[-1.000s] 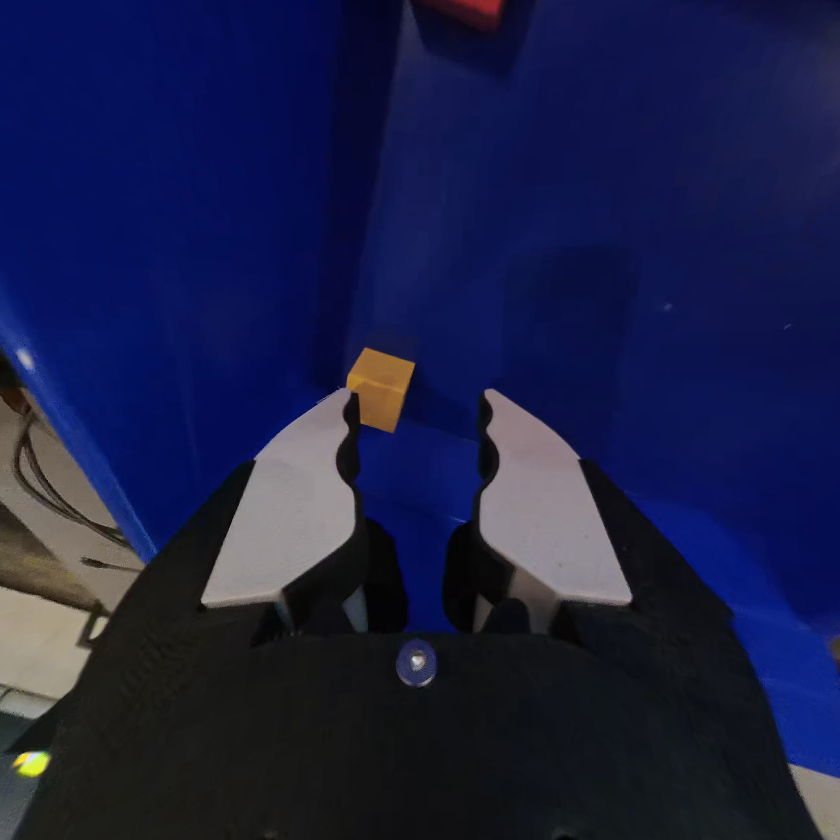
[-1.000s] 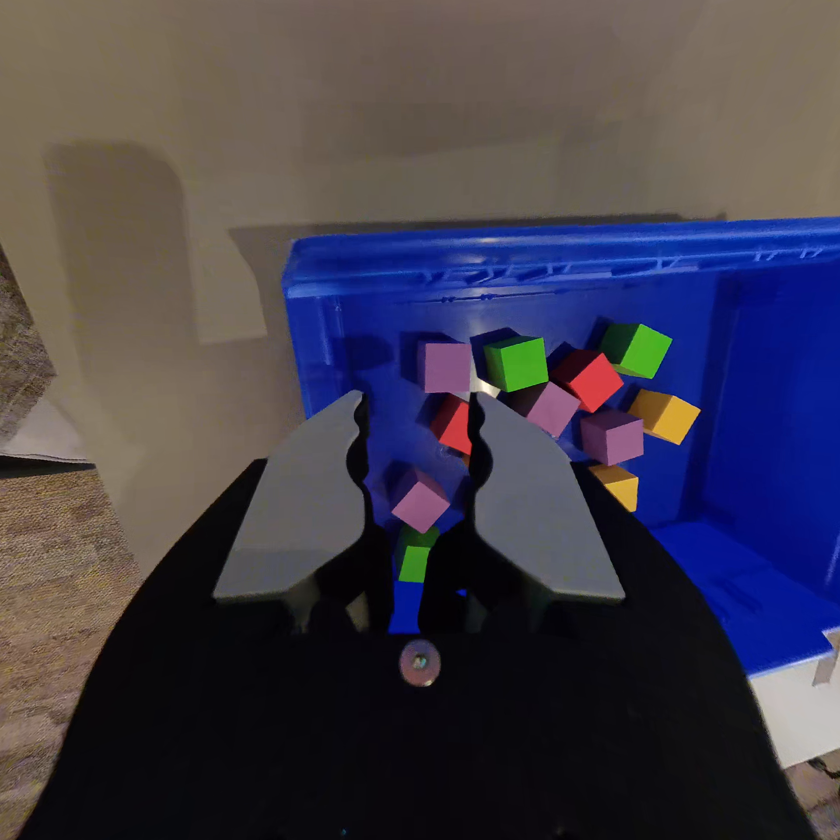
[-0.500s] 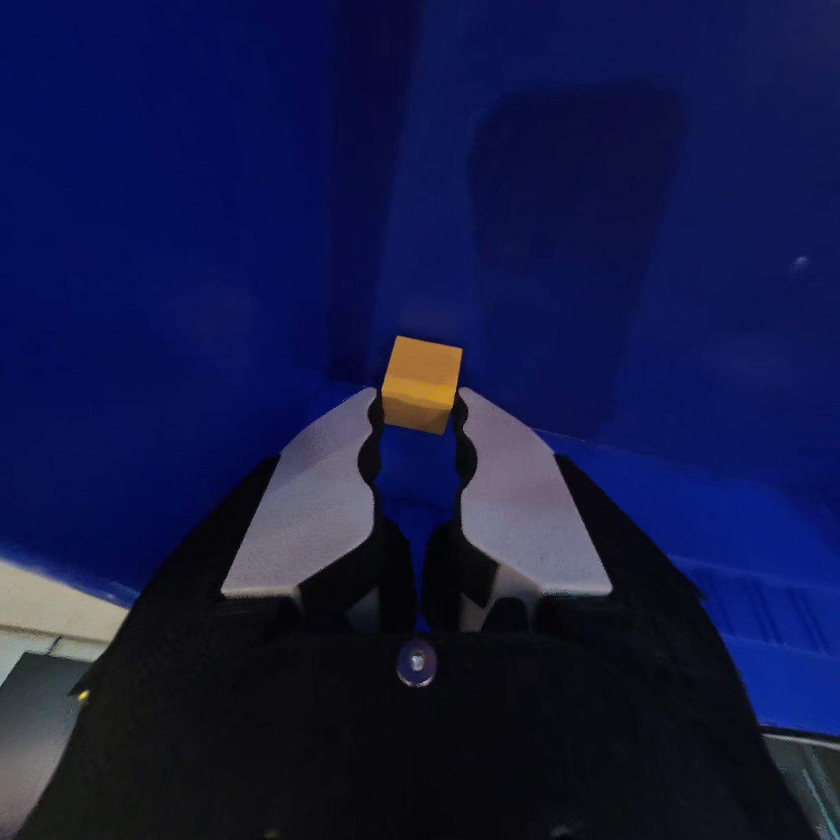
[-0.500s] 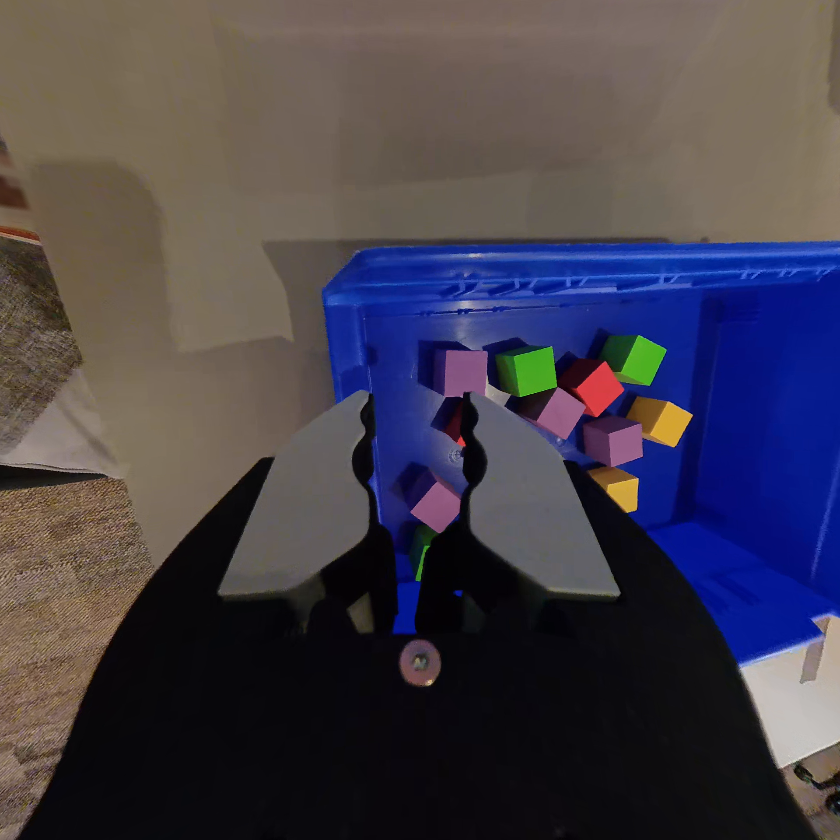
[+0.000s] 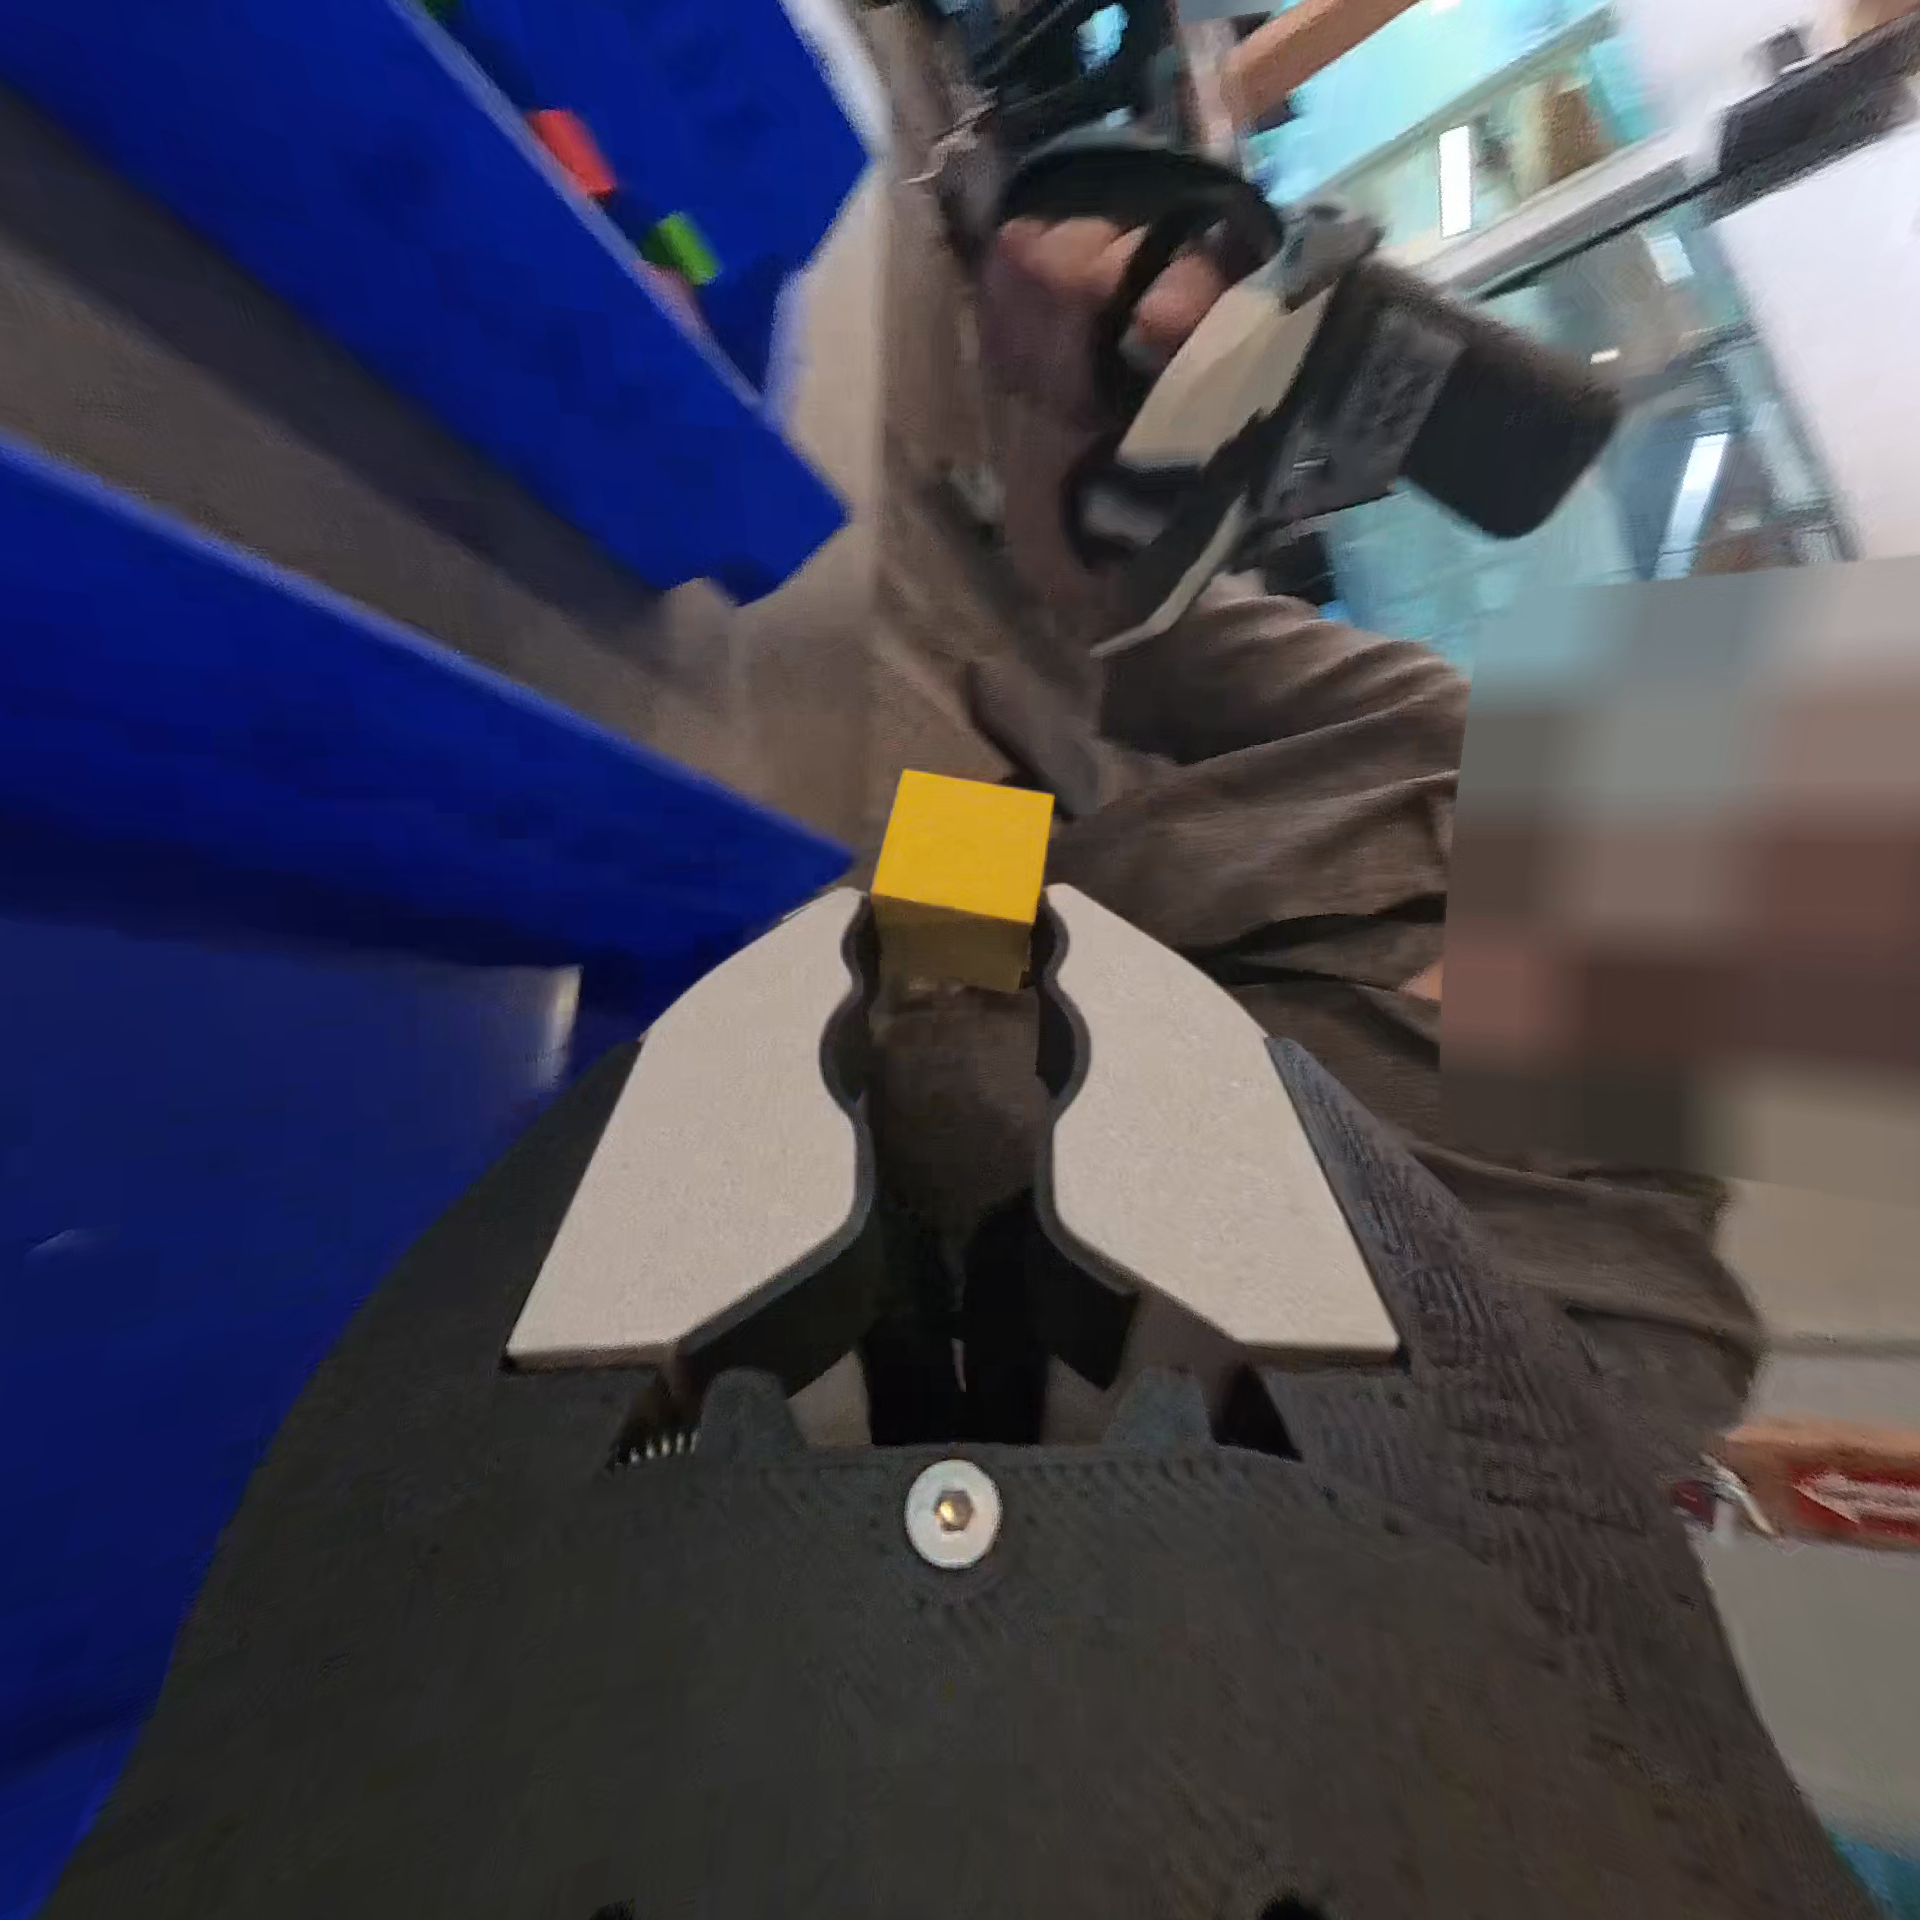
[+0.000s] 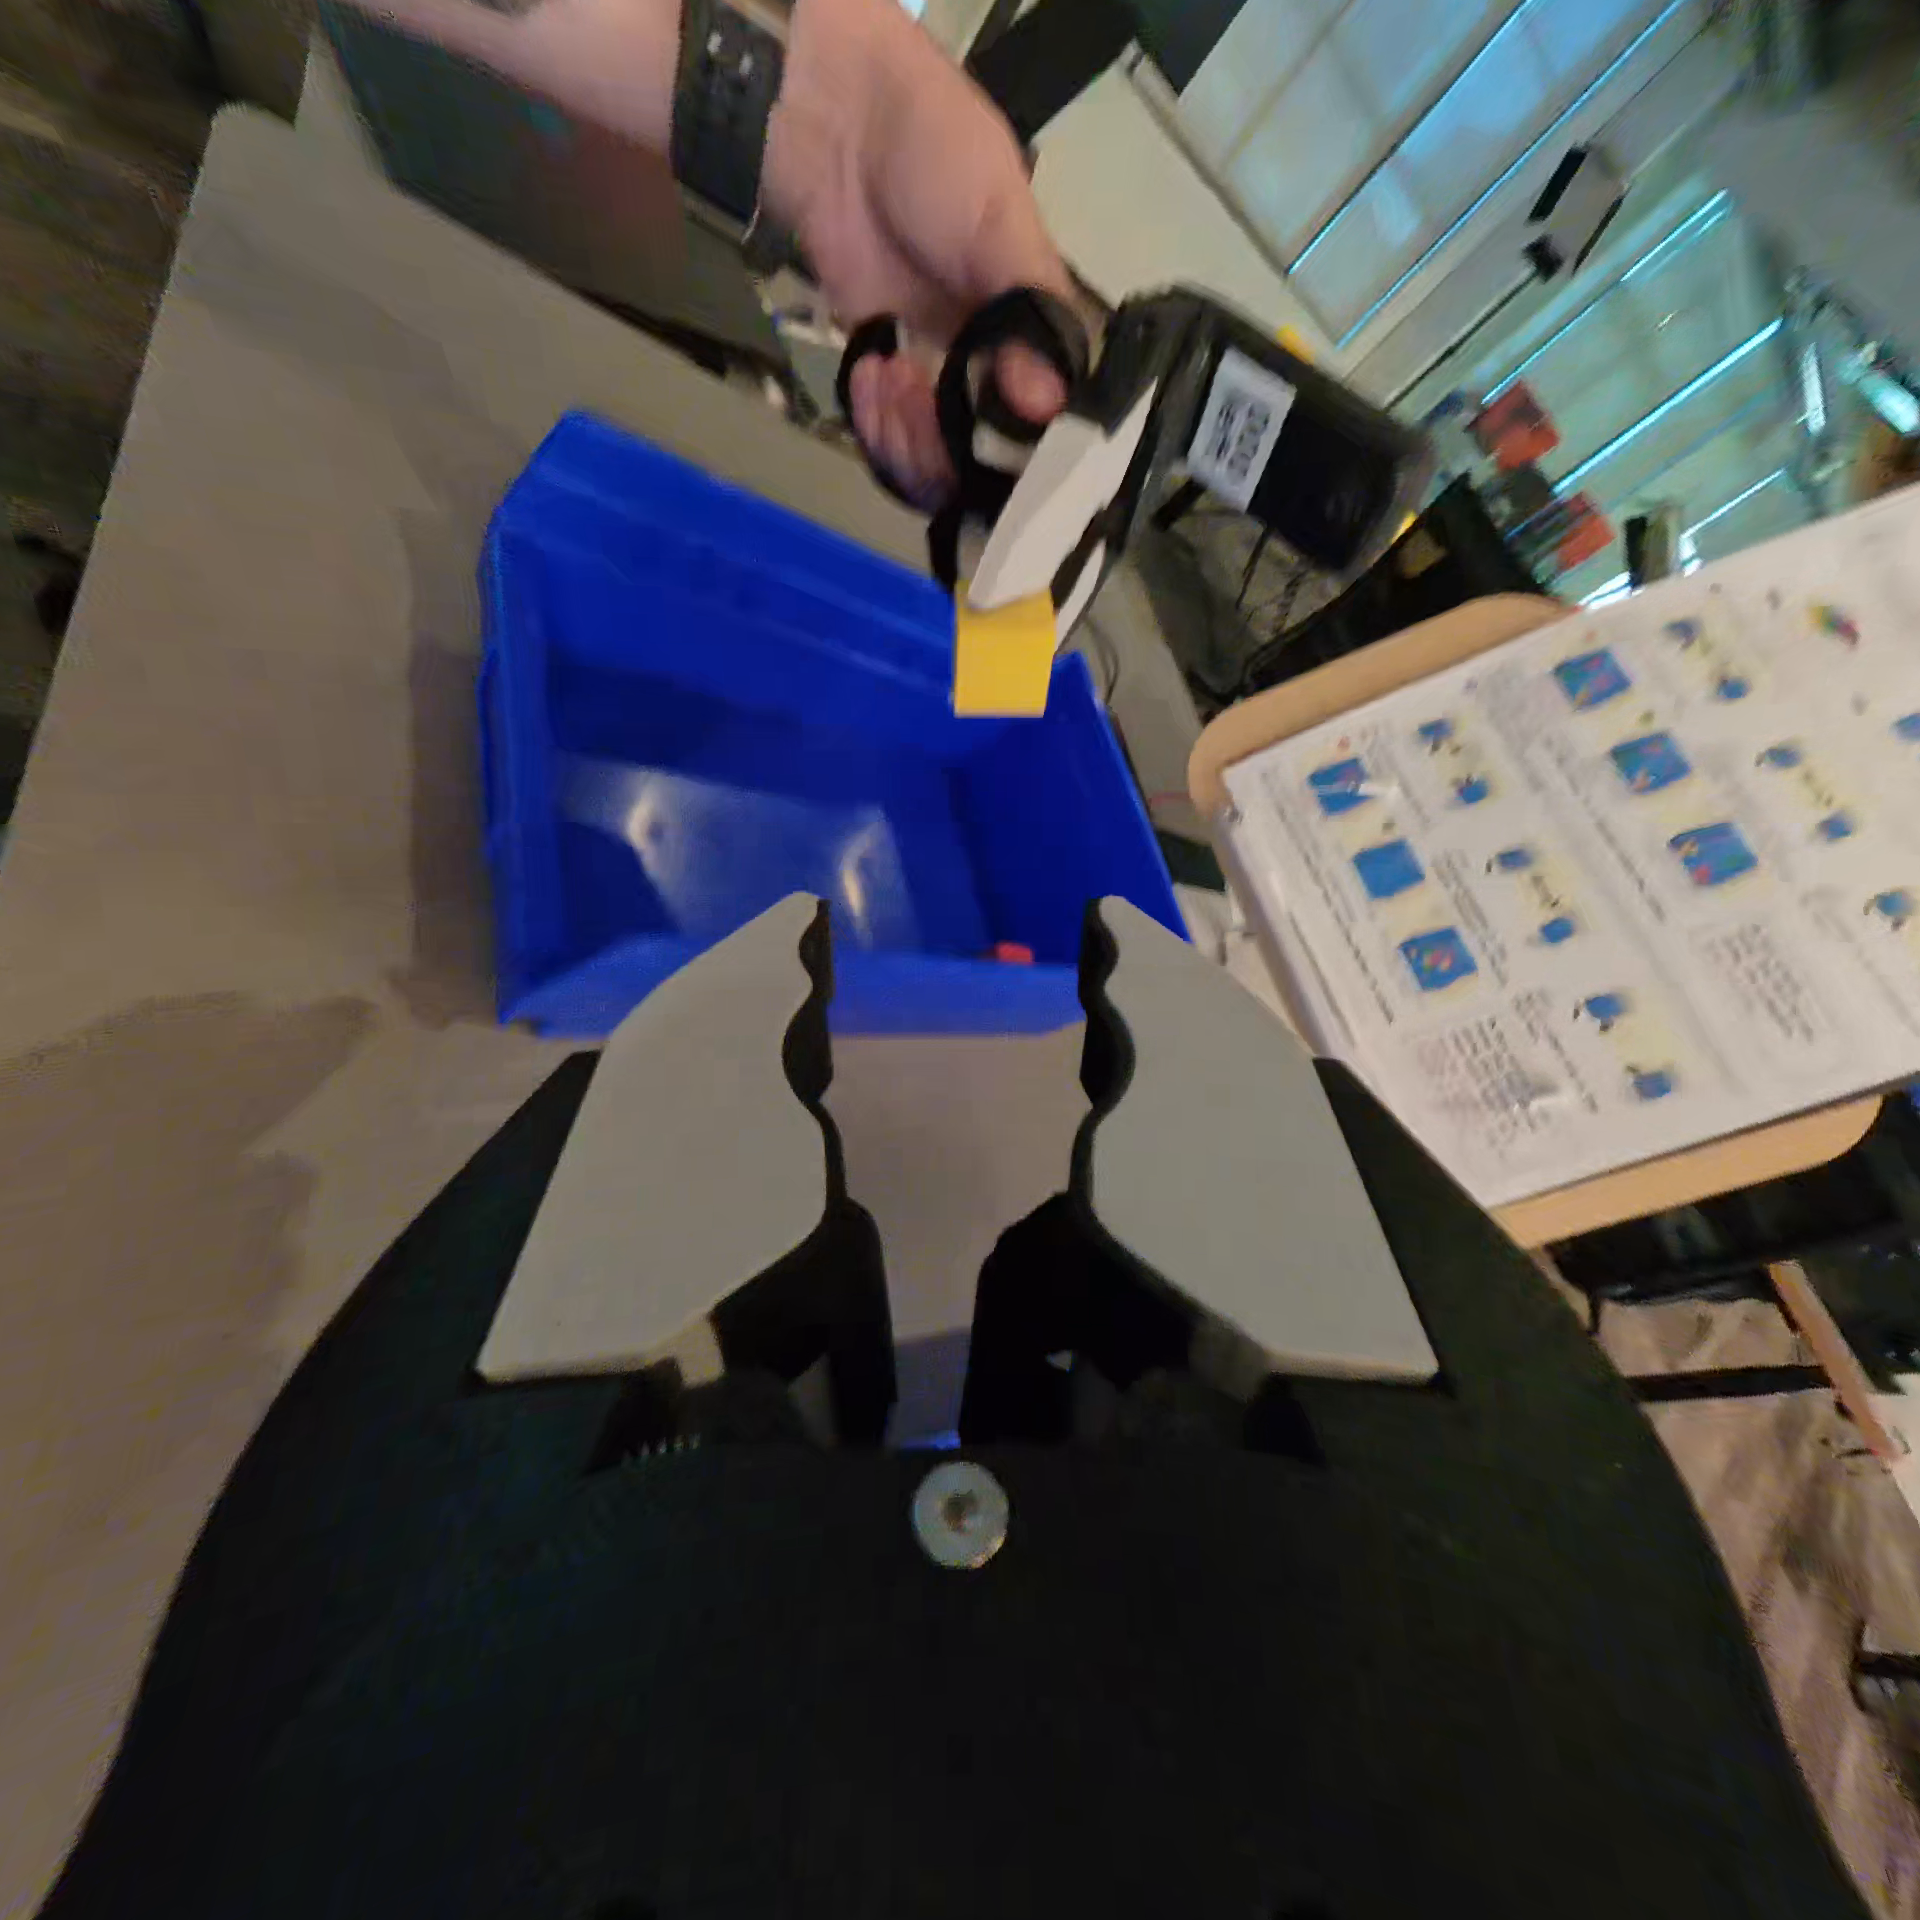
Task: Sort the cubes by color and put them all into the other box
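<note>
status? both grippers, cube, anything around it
Left gripper shut on yellow cube, held above blue bin. Right gripper open, empty. Nothing touching the cube.

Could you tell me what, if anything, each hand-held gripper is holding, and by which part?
The left hand-held gripper pinches the yellow cube by two opposite side faces at its fingertips. The right hand-held gripper is open and empty.

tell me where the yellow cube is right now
The yellow cube is pinched at the tips of the left gripper; in the right wrist view it hangs above the far rim of the blue bin.
</note>
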Demonstrator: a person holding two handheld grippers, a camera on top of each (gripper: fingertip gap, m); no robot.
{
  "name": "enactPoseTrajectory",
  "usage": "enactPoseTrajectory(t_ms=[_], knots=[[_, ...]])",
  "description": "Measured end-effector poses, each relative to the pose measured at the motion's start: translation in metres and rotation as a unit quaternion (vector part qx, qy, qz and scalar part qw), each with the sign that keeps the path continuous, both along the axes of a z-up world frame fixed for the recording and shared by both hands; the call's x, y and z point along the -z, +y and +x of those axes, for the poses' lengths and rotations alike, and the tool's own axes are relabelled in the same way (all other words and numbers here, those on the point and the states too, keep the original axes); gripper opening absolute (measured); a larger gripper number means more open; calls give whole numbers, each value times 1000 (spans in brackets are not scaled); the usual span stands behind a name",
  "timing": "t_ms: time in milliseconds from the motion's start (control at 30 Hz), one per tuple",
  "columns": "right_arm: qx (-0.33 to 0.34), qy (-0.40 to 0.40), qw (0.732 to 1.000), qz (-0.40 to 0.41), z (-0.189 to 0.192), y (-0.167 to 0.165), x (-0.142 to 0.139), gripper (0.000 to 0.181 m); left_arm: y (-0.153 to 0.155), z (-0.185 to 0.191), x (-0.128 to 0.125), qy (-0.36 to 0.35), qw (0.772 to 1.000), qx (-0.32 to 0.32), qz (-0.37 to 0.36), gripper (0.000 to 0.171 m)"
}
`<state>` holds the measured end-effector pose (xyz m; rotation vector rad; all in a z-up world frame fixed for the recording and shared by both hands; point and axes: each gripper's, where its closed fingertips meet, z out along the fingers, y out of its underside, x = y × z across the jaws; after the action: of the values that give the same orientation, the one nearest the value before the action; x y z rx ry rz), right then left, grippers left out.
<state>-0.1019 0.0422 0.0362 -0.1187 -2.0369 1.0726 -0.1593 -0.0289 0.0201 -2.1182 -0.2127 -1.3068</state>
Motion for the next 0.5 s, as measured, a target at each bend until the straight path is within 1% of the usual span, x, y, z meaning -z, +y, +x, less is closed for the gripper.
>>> enactPoseTrajectory(t_ms=[100,200,333,400,467,500], knots=[[-15,21,1000,-10,-4,-28,-14,47,6,27,-16,-43,999,23,23,29],[-27,13,999,-17,-7,-44,-19,48,11,49,-25,-55,996,52,37,29],[-38,-1,999,-24,-7,-52,-21,47,17,68,-34,-59,994,82,52,29],[-43,-2,999,-19,-5,-53,-20,38,20,76,-36,-63,992,95,55,29],[-50,-6,999,-10,-1,-53,-19,29,24,78,-38,-71,991,95,57,30],[-47,-6,999,-5,-1,-50,-19,28,26,78,-38,-74,991,95,57,30]])
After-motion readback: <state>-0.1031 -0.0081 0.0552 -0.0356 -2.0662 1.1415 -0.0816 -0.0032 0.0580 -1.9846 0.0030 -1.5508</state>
